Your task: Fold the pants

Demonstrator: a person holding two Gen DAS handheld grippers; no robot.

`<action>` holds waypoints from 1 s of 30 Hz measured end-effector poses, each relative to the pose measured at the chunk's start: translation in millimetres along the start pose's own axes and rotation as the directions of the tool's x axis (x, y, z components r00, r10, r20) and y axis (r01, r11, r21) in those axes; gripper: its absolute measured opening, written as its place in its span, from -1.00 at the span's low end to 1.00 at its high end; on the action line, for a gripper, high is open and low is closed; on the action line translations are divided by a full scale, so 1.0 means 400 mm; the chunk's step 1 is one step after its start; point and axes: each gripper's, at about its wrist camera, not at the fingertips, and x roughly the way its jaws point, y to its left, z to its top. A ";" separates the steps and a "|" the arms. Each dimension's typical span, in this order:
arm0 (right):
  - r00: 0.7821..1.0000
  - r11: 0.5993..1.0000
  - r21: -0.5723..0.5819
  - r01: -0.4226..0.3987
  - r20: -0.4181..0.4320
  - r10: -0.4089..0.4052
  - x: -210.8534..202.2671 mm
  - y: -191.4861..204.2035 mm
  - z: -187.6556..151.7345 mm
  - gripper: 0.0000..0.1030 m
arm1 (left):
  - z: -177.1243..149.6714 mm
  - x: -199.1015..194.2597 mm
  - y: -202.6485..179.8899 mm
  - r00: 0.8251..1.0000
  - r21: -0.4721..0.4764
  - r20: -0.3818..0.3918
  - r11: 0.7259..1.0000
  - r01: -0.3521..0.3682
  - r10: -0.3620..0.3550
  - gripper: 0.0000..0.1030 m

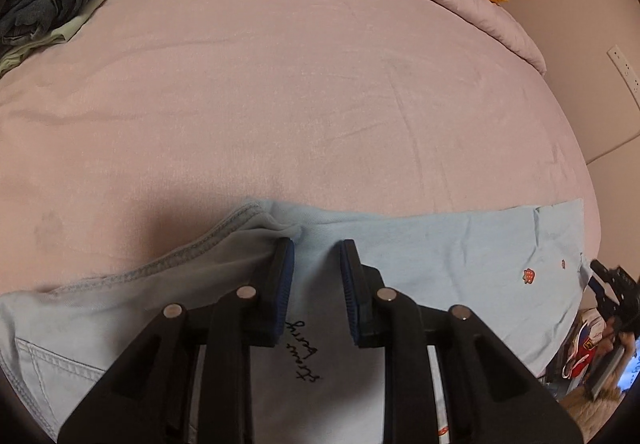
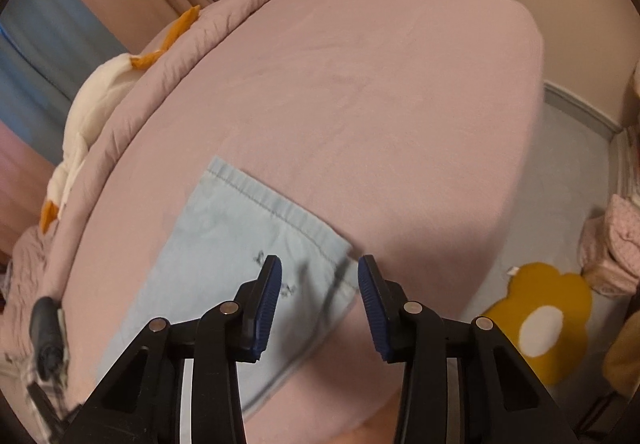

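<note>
Pink bed [image 1: 320, 84], pale-blue pants [image 1: 440, 244] flat

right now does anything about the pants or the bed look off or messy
Mostly tidy. The light blue pants lie flat on the pink bed sheet, but the fabric bunches into a wrinkle by the seam at the left gripper. The right gripper is open over the hem.

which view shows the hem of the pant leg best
The right wrist view: the hem lies flat on the bed, its stitched edge in full sight ahead of the open right claw. The left wrist view shows mostly the waist end under the open left claw, with the hem only at the far right edge.
</note>
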 end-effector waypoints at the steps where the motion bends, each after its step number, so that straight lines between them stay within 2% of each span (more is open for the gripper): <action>1: 1.000 1.000 0.002 0.023 -0.014 -0.023 0.009 0.011 -0.003 -0.39 | 0.004 0.003 0.003 1.000 -0.006 -0.002 1.000 0.005 -0.005 -0.54; 2: 0.998 0.998 0.007 0.057 -0.017 -0.057 0.015 0.009 -0.009 -0.72 | 0.009 0.005 0.011 1.000 -0.011 -0.003 1.000 0.013 -0.013 -0.54; 5: 0.999 0.999 0.027 0.041 0.027 -0.042 -0.017 0.009 -0.016 -0.84 | 0.012 0.002 0.034 0.999 -0.028 -0.009 0.999 0.033 -0.033 -0.57; 8: 0.998 0.999 0.026 0.037 0.043 -0.038 -0.034 0.001 -0.029 -0.85 | 0.004 0.000 0.039 0.999 -0.036 -0.014 0.999 0.038 -0.039 -0.57; 11: 0.999 0.997 0.049 0.052 -0.015 -0.052 0.022 -0.025 -0.037 -0.86 | 0.001 0.003 0.019 1.000 -0.017 -0.007 1.000 0.023 -0.023 -0.57; 14: 0.999 0.998 0.043 0.051 0.014 -0.051 0.030 -0.024 -0.044 -0.86 | -0.002 0.001 0.013 1.000 -0.004 0.006 1.000 0.012 -0.012 -0.57; 17: 0.997 0.996 0.034 0.080 0.014 -0.080 0.030 -0.018 -0.049 -0.86 | -0.004 -0.021 -0.002 1.000 -0.013 -0.014 1.000 0.010 -0.010 -0.57; 20: 0.995 0.995 0.017 0.095 0.028 -0.096 0.034 -0.009 -0.053 -0.86 | -0.023 -0.062 -0.036 0.997 0.020 -0.017 0.997 0.077 -0.077 -0.54; 23: 0.994 0.995 0.016 0.100 0.039 -0.100 0.044 -0.008 -0.053 -0.86 | -0.068 -0.101 -0.084 0.993 0.074 -0.010 0.990 0.119 -0.118 -0.31; 27: 0.994 0.994 0.016 0.106 0.040 -0.106 0.055 0.002 -0.044 -0.86 | -0.151 -0.090 -0.118 0.977 0.086 -0.088 0.976 0.201 -0.194 -0.25; 30: 0.993 0.994 0.014 0.107 0.040 -0.107 0.054 0.001 -0.043 -0.86 | -0.212 -0.038 -0.123 0.971 0.090 -0.163 0.977 0.193 -0.177 -0.26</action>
